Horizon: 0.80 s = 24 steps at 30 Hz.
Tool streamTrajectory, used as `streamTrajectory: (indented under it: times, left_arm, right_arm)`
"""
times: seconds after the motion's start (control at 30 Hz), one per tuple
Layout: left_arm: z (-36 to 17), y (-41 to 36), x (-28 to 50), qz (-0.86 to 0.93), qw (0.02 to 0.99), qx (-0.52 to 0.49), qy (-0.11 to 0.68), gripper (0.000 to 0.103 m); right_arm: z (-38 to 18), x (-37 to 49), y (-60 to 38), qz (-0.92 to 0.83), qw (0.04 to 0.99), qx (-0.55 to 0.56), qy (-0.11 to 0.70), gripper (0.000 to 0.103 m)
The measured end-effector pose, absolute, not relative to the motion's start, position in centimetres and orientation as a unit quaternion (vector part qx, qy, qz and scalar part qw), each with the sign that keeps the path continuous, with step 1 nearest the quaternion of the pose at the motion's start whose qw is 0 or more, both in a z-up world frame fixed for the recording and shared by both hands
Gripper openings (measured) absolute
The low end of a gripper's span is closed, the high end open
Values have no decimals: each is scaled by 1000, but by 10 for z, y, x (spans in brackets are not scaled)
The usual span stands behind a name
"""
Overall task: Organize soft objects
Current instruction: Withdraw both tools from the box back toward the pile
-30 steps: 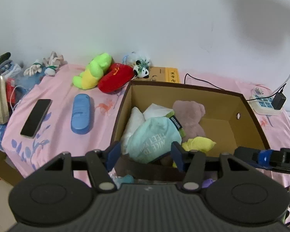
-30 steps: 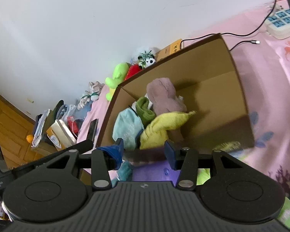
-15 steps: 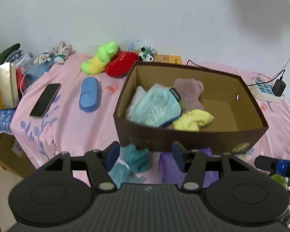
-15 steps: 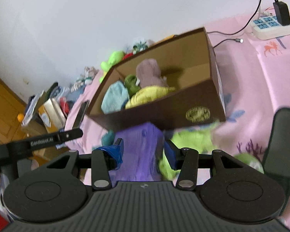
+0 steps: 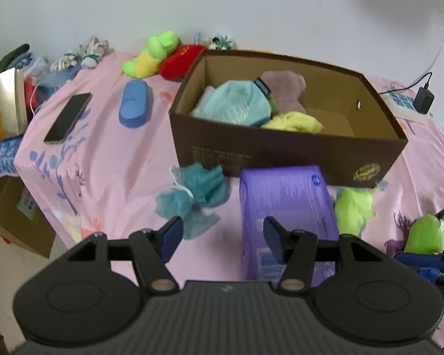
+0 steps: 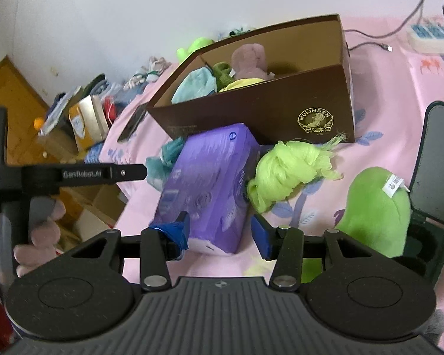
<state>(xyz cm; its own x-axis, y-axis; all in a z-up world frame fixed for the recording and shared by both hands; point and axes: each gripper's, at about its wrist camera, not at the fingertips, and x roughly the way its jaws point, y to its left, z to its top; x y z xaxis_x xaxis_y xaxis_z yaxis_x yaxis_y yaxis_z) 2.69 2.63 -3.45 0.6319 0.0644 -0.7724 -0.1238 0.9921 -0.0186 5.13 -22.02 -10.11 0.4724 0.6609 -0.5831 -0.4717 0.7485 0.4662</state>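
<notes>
With both the left gripper (image 5: 220,238) and right gripper (image 6: 220,233) parted and empty, I'd drop each squarely over a loose piece, probably the crumpled teal mesh cloth (image 5: 192,195) and lime-green knotted rag (image 6: 287,168) lying before the brown cardboard box (image 5: 281,151).

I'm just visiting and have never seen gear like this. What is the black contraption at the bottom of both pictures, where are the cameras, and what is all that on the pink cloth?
There is no robot here. A person holds a two-finger gripper in each hand, and each carries a wide-angle camera looking along its fingers. One picture is from the left gripper, the other from the right gripper. Both are open and hold nothing. On the pink cloth stands a brown box with soft toys and cloths inside. In front lie a purple pack, a teal net cloth, a lime cloth and a green plush.
</notes>
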Motion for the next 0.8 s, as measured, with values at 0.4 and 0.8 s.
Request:
streamTrajectory:
  times: [0.4,0.8]
  left_arm:
    - [-42,-4,22,19,900,-10,434,58]
    - [-42,-31,26,-19,901,16,434,58]
  right_arm:
    - [-98,37,-238,360,849,112,370,31]
    - [-102,35,-262,339,850,151,372,31]
